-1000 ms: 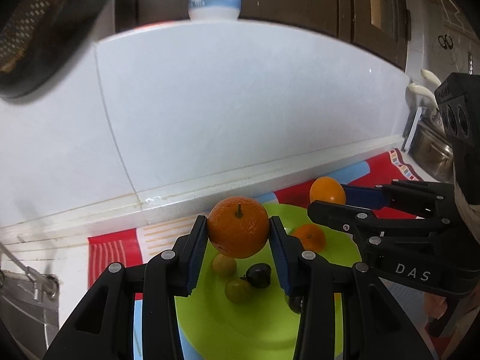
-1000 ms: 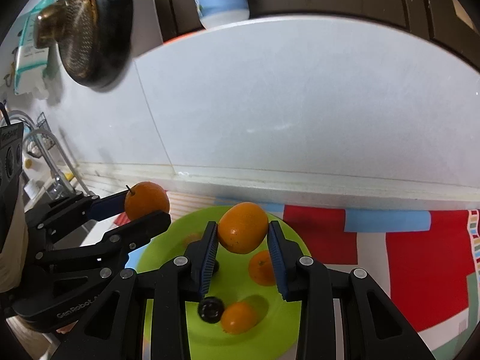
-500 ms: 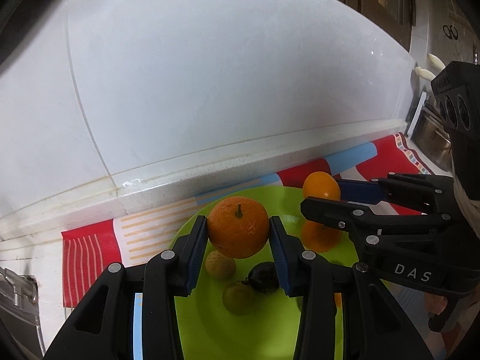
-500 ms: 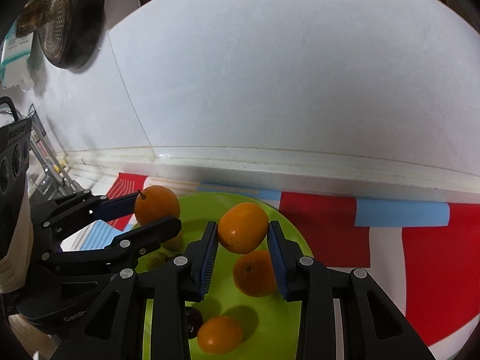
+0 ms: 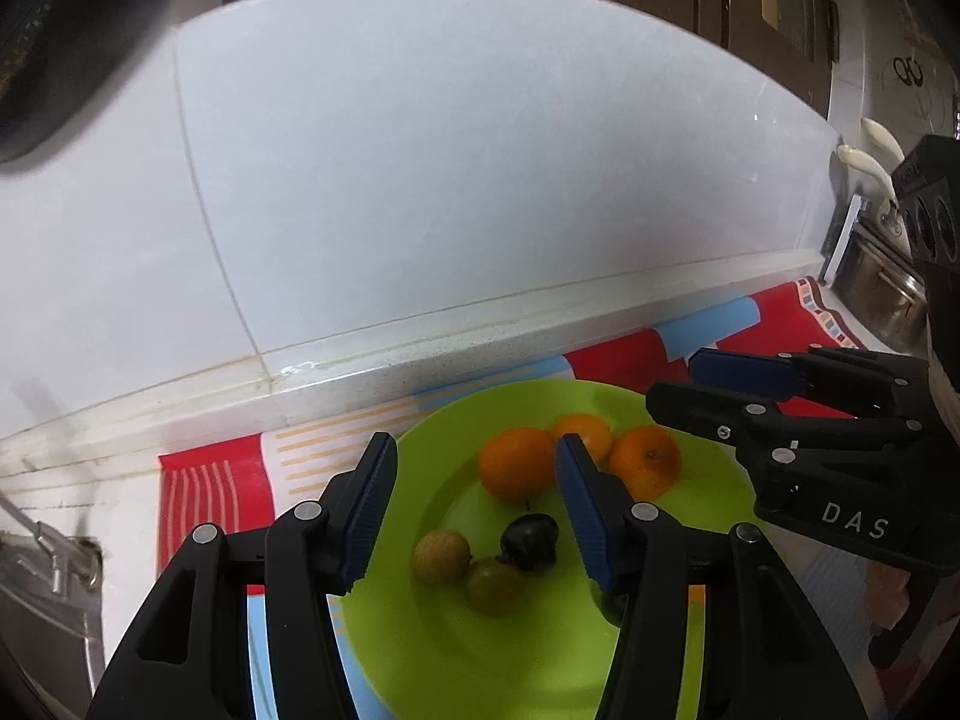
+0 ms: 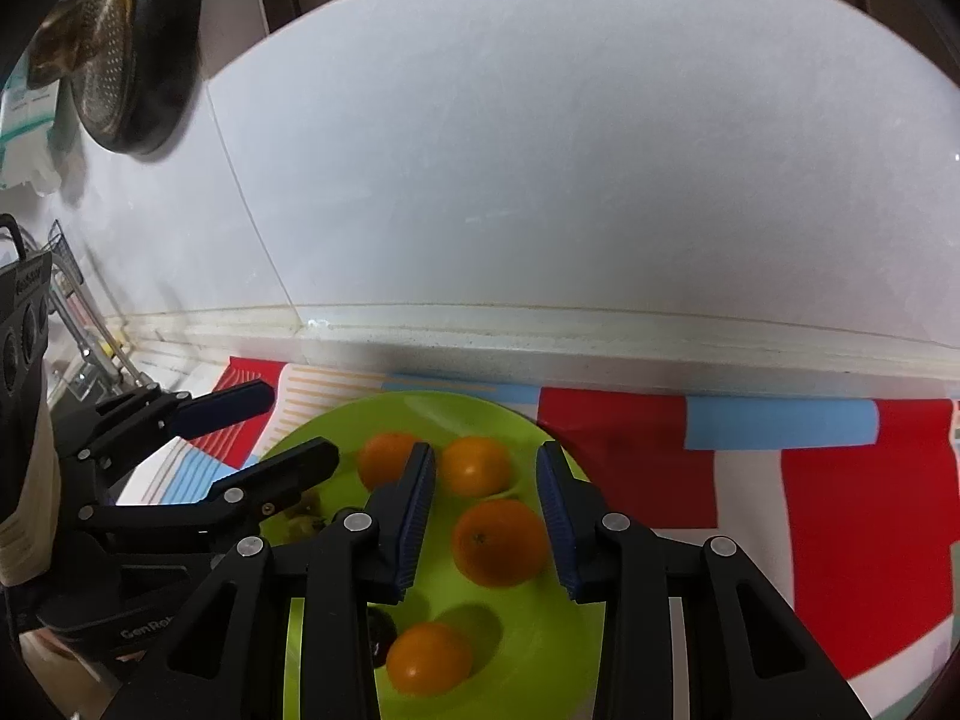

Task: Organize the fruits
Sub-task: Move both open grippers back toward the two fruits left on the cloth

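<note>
A lime green plate (image 5: 540, 660) (image 6: 540, 648) lies on a striped cloth by the tiled wall. It holds several oranges, among them a large one (image 5: 516, 462) (image 6: 387, 459), a small one (image 5: 585, 429) (image 6: 474, 465) and another (image 5: 645, 459) (image 6: 501, 540). Two yellow-green fruits (image 5: 441, 555) and a dark fruit (image 5: 531, 540) lie nearer. My left gripper (image 5: 474, 486) is open and empty above the plate. My right gripper (image 6: 483, 501) is open and empty above the oranges.
The red, blue and white cloth (image 6: 840, 480) covers the counter. The white tiled wall (image 5: 480, 180) stands close behind. A sink edge (image 5: 48, 570) is at the left, a metal rack (image 5: 882, 288) at the right. A strainer (image 6: 102, 42) hangs on the wall.
Both grippers have opened. The large orange left my left gripper and the small orange left my right gripper; both now lie on the plate.
</note>
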Demonstrator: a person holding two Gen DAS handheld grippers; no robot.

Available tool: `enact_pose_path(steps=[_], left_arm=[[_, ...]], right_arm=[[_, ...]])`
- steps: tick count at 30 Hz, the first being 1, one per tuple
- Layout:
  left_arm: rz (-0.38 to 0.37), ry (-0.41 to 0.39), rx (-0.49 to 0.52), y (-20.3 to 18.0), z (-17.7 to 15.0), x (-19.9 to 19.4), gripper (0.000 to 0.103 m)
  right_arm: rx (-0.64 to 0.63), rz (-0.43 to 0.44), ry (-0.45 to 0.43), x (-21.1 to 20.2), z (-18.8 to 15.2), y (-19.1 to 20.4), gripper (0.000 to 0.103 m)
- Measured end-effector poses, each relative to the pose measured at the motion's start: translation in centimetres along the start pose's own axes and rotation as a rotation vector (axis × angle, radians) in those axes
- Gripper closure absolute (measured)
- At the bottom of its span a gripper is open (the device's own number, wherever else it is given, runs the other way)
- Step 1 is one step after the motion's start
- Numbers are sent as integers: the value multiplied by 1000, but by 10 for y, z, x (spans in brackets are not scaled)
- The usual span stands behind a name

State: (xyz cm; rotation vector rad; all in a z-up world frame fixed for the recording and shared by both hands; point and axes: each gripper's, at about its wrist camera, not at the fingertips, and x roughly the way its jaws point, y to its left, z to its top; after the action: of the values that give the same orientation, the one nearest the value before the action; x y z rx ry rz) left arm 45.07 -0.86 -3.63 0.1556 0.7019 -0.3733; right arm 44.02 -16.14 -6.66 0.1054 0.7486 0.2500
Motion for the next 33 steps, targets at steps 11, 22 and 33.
enact_pose_path(steps=[11, 22, 33], left_arm=[[-6, -54, -74, -5, 0, -61, 42], [26, -108, -51, -16, -17, -119, 34], [44, -99, -18, -27, -48, -151, 24]], right_arm=[[-5, -6, -70, -57, -4, 14, 67], [-42, -27, -132, -112, -26, 36, 60], [-65, -33, -109, -141, -61, 52, 56]])
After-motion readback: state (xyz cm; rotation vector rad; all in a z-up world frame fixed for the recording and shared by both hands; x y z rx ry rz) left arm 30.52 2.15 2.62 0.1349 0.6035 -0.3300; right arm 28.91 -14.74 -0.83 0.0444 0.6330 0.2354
